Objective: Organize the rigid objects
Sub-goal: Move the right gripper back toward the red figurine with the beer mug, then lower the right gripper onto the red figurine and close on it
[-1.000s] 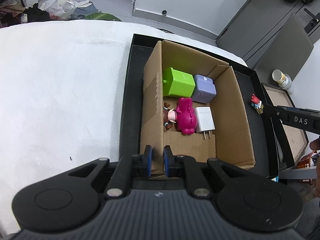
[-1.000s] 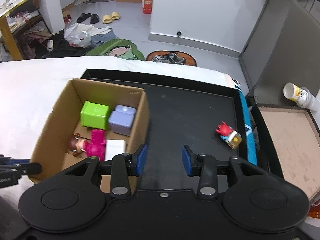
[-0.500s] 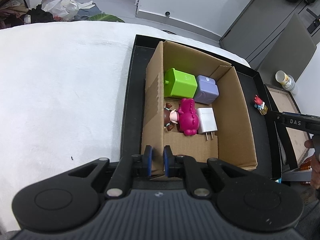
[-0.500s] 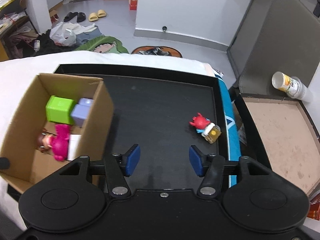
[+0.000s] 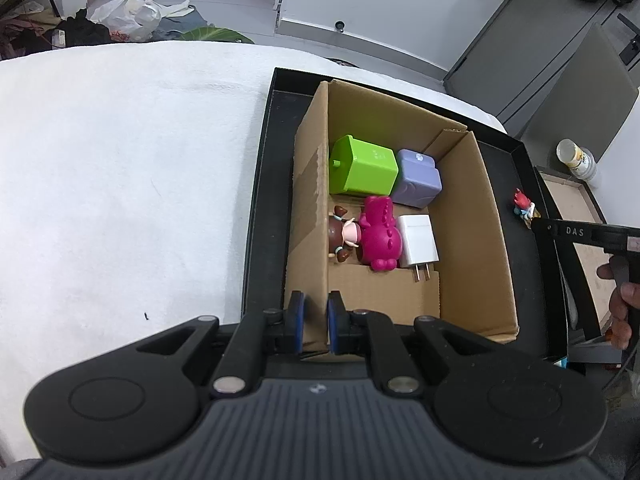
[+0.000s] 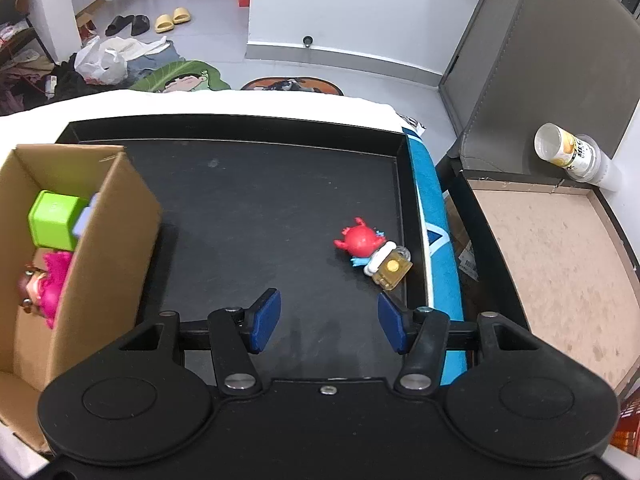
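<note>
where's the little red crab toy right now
The red crab toy lies on the black tray near its right rim in the right wrist view, outside the cardboard box, just ahead of the open right gripper.

The small red crab toy lies on the black tray just beyond the right gripper, whose blue fingers stand apart.

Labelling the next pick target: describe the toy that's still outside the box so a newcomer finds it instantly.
Find the black tray. Right of the cardboard box, near the tray's right wall, lies a small red toy on a yellow base, the only thing on the bare tray floor.
</note>
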A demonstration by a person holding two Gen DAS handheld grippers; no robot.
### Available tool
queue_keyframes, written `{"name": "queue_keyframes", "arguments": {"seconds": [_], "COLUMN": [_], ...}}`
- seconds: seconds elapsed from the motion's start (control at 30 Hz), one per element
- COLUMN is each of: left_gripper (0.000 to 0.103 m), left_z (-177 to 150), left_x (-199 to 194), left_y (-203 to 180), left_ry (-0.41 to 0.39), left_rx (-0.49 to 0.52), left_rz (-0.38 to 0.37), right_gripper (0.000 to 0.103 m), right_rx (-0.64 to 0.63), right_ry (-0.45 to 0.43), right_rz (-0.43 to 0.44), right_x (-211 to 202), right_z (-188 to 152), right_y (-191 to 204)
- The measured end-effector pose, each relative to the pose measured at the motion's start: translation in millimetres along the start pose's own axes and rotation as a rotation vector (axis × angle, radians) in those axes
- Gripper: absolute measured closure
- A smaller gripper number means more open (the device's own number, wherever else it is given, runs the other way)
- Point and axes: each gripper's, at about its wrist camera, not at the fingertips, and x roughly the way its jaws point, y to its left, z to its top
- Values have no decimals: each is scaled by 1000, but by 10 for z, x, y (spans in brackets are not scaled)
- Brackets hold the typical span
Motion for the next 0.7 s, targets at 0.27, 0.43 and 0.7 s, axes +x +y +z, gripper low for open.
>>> {"name": "queue_keyframes", "arguments": {"seconds": [0.27,0.43,0.7], "left_gripper": [92,92,92], "left_z": [-9,-7,10], "left_x": [7,20,37], "left_y": [-32,-51,-83], "left_ry": [-3,2,8], "left_rx": [6,19,20], "left_rz": [18,27,43], "right_gripper": [49,49,49], "right_rx": [-27,-24,-14], "right_ry": [8,1,9], "right_rz": [-31,-30,-22], "right_x": [230,324,516], "right_z": [75,122,183], "right_y": [-101,-169,-254]}}
